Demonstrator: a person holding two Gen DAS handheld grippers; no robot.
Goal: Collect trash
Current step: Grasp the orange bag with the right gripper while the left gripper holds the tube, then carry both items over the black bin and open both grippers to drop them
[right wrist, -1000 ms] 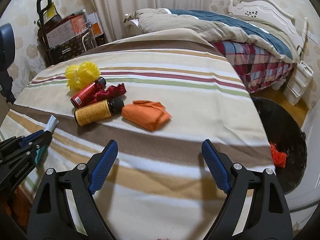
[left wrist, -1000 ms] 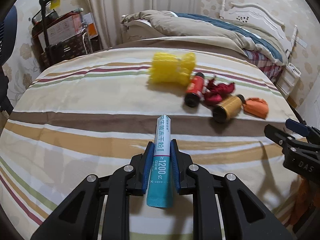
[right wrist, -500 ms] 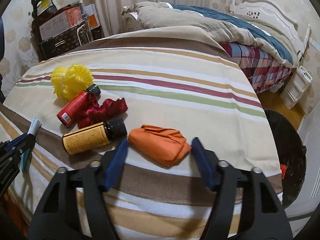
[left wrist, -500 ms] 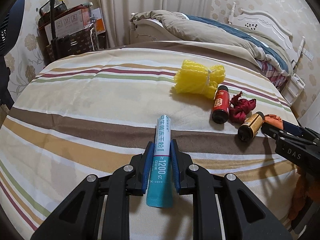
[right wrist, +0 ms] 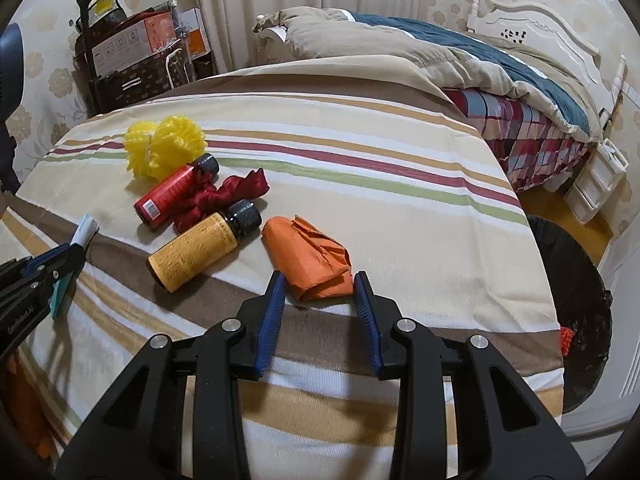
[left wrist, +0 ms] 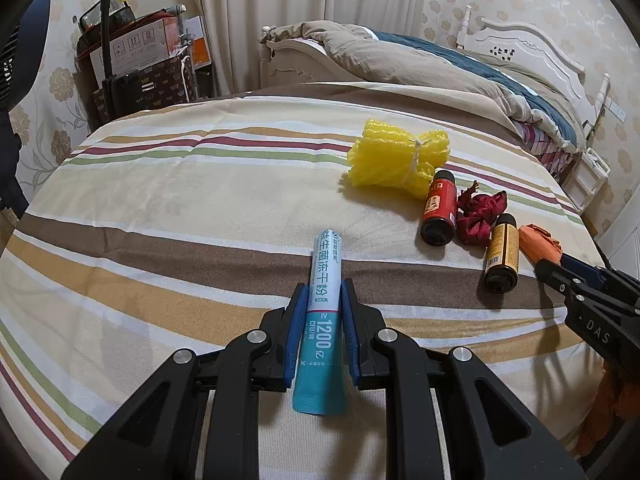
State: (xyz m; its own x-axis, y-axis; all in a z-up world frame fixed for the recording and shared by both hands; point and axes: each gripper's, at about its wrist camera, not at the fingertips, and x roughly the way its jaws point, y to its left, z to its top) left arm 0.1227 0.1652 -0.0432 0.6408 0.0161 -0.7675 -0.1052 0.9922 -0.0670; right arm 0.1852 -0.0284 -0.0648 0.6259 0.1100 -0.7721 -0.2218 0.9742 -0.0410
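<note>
Trash lies in a small group on the striped bedspread (right wrist: 400,216): a yellow foam net (right wrist: 162,146), a red bottle (right wrist: 174,192), a dark red crumpled cloth (right wrist: 224,196), a yellow bottle (right wrist: 200,248) and an orange folded paper (right wrist: 310,256). My left gripper (left wrist: 323,300) is closed on a teal powder sachet (left wrist: 325,308), which stands between the two blue pads and points forward over the bedspread, well apart from the group. My right gripper (right wrist: 320,292) is partly open; its blue pads (right wrist: 274,308) stand on both sides of the near end of the orange folded paper, very close to it, but I cannot tell if they touch it. The yellow bottle lies on its side just beside the paper, and the red cloth is between the two bottles. Beside the bed, on the right, a black trash bin (right wrist: 580,280) stands on the floor, with something orange inside
</note>
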